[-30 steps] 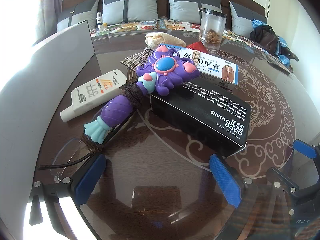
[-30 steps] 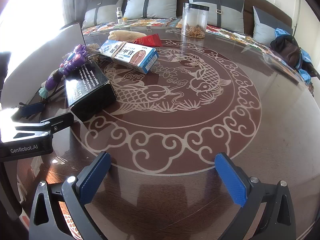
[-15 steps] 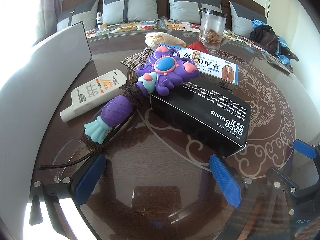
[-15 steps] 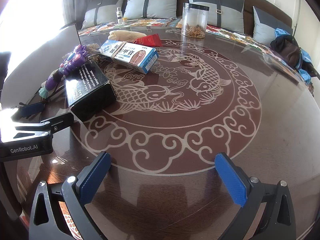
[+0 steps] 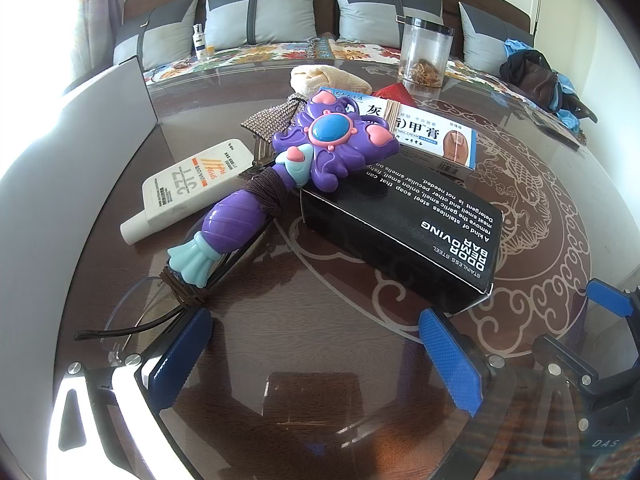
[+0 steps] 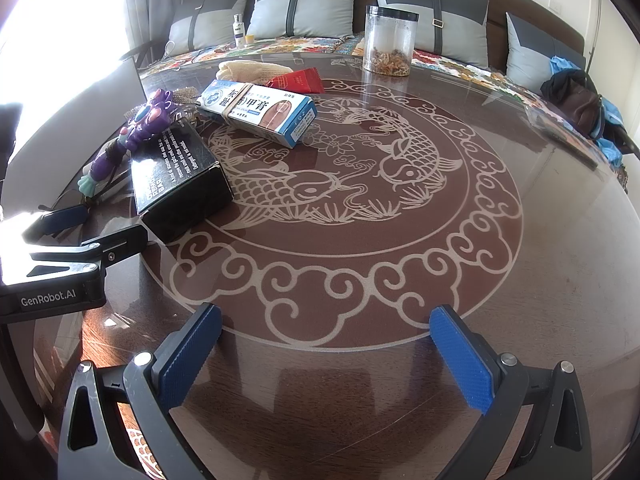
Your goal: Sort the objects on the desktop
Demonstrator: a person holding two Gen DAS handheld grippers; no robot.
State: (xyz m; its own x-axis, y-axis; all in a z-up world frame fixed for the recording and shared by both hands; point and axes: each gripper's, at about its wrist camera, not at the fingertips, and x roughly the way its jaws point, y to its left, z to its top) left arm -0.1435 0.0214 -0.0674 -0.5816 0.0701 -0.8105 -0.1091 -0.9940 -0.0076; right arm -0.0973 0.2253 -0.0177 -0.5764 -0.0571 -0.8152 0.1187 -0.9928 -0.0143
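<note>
Left wrist view: left tool [image 5: 316, 356] spread wide, empty, low over the worktop [image 5: 304, 408]. Just beyond it a black box [image 5: 400, 224], with a purple toy [image 5: 304, 160] propped head-up on the box's far-left corner, handle sloping down left over glasses [image 5: 160, 312]. White tube [image 5: 192, 184] left of the toy, blue carton [image 5: 424, 132] behind the box, jar [image 5: 426, 52] far back. Right tool's blue pad visible at the right edge

Right wrist view: right tool [image 6: 324, 356] also wide open, empty, over bare worktop [image 6: 400, 240], well apart from the pile at far left: box [image 6: 180, 184], toy [image 6: 136, 132], carton [image 6: 260, 112], jar [image 6: 390, 40]. Left tool [image 6: 64, 224] near the box's near end

Likely step: first pick not yet made. Best to lift the toy first, gripping across the ribbed handle, clear of the cord and glasses beneath; taking the box first would probably tip the toy off
</note>
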